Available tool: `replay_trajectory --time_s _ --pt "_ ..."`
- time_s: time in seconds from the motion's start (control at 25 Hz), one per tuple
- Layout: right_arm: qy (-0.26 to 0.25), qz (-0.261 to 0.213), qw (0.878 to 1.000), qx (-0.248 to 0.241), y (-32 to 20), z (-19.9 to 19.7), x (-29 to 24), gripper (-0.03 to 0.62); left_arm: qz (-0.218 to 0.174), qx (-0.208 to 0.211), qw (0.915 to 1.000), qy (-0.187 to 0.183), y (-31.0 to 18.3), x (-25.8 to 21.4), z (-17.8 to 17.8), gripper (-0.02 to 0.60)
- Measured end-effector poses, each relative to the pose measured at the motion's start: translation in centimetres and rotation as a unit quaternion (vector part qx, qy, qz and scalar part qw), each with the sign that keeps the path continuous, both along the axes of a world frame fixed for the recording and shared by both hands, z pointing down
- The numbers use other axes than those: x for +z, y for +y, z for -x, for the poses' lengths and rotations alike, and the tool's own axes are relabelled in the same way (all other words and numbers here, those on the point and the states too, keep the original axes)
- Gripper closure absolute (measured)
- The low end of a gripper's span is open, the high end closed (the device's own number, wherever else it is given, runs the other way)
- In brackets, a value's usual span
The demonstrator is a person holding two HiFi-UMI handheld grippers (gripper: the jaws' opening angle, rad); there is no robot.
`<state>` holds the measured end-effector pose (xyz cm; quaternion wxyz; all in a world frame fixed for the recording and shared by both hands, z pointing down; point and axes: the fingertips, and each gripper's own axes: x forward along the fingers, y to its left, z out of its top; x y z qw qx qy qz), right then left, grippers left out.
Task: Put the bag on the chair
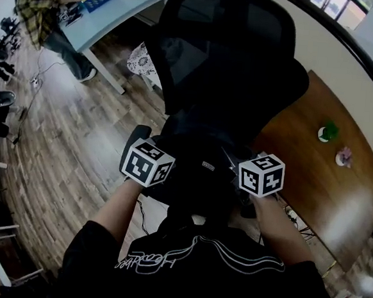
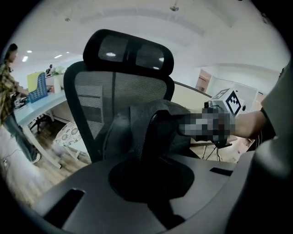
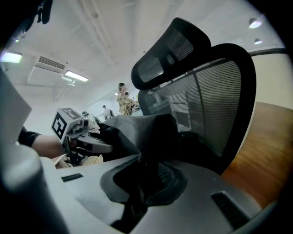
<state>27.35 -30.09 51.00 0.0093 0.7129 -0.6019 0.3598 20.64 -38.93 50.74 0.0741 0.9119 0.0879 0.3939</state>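
A black bag (image 1: 200, 175) hangs between my two grippers, just in front of the black mesh office chair (image 1: 226, 58). In the head view I cannot tell whether it touches the seat. My left gripper (image 1: 156, 170) is shut on the bag's left side. In the left gripper view the dark fabric (image 2: 151, 132) is pinched in the jaws, with the chair back (image 2: 114, 91) behind it. My right gripper (image 1: 252, 177) is shut on the right side. In the right gripper view the bag (image 3: 142, 132) rises from the jaws beside the chair back (image 3: 210, 100). Each gripper view also shows the other gripper: the right gripper (image 2: 224, 116) and the left gripper (image 3: 75, 132).
A wooden table (image 1: 325, 188) stands to the right of the chair, with a small green plant (image 1: 329, 131) and a pink item (image 1: 345, 156) on it. A light blue table (image 1: 114, 11) and a person in a plaid shirt (image 1: 40, 11) are at the far left. A patterned stool (image 1: 142, 61) sits behind the chair.
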Motion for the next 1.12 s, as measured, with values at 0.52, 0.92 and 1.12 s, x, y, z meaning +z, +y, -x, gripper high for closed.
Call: replay_trajectory --time_s 0.52,0.92,1.12 --pt "0.003 0.047 0.989 0.139 -1.4 -1.5 7.7 0.582 0.038 0.078 0.996 -0.02 -2.7 8.5 -3.3 0.548" --pt "0.024 0.044 0.984 0.172 -1.4 -1.7 9.3 0.54 0.099 0.066 0.9928 0.011 -2.8 10.1 -3.4 0.465" --pt "0.021 0.035 0.98 0.195 -0.1 0.1 8.4 0.286 0.11 0.033 0.9928 0.032 -3.5 10.1 -1.4 0.267"
